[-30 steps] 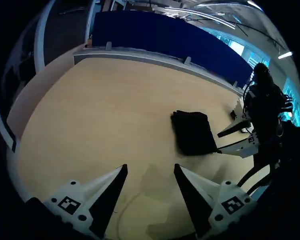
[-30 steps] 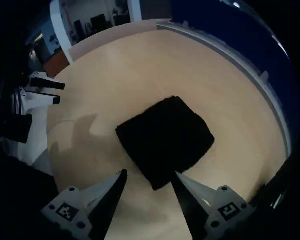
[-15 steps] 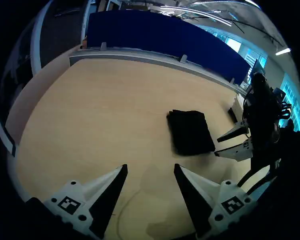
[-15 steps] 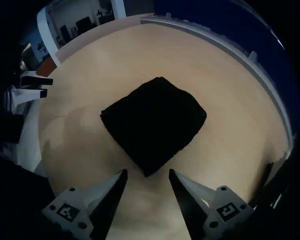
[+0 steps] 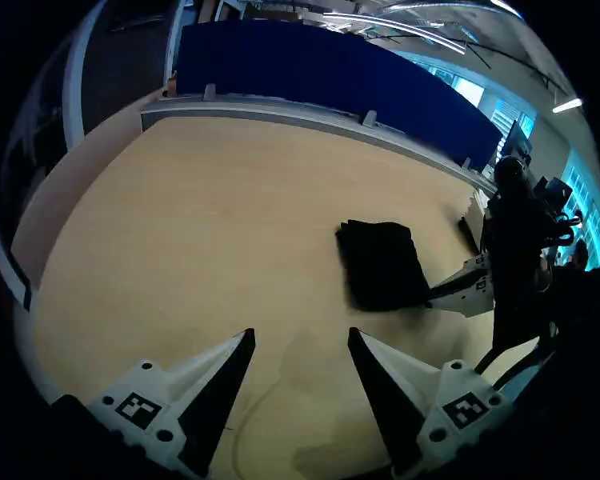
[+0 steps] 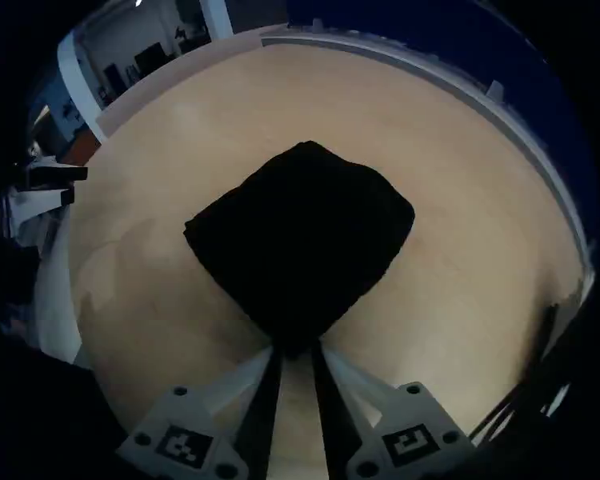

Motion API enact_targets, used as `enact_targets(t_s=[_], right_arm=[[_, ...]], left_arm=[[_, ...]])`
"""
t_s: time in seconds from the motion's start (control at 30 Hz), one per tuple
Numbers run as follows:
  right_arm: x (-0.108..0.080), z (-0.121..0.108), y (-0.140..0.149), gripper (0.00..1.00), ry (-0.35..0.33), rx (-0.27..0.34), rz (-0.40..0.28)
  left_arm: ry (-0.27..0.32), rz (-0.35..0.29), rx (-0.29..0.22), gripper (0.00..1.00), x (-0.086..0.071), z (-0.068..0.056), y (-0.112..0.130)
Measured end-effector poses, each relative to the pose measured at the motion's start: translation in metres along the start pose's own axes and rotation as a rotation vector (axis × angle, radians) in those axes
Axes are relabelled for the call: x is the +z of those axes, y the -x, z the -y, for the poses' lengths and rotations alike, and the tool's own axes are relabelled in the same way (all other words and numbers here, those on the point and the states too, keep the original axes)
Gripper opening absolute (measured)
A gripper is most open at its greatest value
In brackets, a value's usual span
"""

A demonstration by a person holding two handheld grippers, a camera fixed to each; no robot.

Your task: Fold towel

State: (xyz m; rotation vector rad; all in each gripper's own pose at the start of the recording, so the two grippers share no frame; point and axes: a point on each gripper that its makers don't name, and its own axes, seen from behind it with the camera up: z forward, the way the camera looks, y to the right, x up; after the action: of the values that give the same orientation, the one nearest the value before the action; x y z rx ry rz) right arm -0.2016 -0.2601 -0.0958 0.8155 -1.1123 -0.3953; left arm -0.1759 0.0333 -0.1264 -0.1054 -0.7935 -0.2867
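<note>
The left gripper view looks from low over the near edge of the table (image 5: 180, 208), forward between the two fingers of the left gripper (image 5: 300, 340), across the tabletop toward a blue partition (image 5: 324, 72); the towel (image 5: 382, 264) lies well off, right of centre; the right gripper view sits close above the towel, tilted down on it past the right gripper (image 6: 296, 350); both views share the towel, the tabletop around it and the partition; each catches the other gripper near its edge

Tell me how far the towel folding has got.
Done: the towel lies as a compact folded block on the table. In hand: the right tool is pinched on its near corner; the left tool hangs open, apart from it. Left: possibly one more fold or a final release.
</note>
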Motion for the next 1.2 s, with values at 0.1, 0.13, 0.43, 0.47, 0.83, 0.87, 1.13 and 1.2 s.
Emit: enact_targets(t_s=[0.1,0.13,0.43,0.47,0.83,0.87,1.13,1.2], right_arm=[[0.0,0.001,0.001,0.13,-0.01,0.002,0.006],[0.0,0.001,0.001,0.1,-0.008,0.001,0.004],[-0.005,0.004,-0.009,0.05,-0.008,-0.014,-0.024],[-0.007,0.004,-0.011,0.05,-0.006,-0.017,-0.03],[-0.058,0.008,-0.077,0.05,0.024,-0.07,-0.211],[-0.065,0.008,-0.084,0.05,0.028,-0.077,-0.231],[-0.121,0.006,-0.134,0.05,0.058,-0.134,-0.369],[-0.134,0.006,-0.144,0.05,0.059,-0.139,-0.398]], left_arm=[[-0.001,0.001,0.001,0.86,0.001,0.001,0.0],[-0.001,0.001,0.001,0.86,0.002,0.001,0.0],[-0.001,0.001,0.001,0.86,0.001,0.002,-0.002],[-0.001,0.001,0.001,0.86,0.001,0.002,-0.002],[0.008,-0.018,0.014,0.86,0.0,-0.002,-0.015],[0.009,-0.022,0.017,0.86,0.0,-0.002,-0.018],[0.016,-0.047,0.041,0.86,-0.004,-0.007,-0.034],[0.017,-0.052,0.043,0.86,-0.005,-0.008,-0.036]])
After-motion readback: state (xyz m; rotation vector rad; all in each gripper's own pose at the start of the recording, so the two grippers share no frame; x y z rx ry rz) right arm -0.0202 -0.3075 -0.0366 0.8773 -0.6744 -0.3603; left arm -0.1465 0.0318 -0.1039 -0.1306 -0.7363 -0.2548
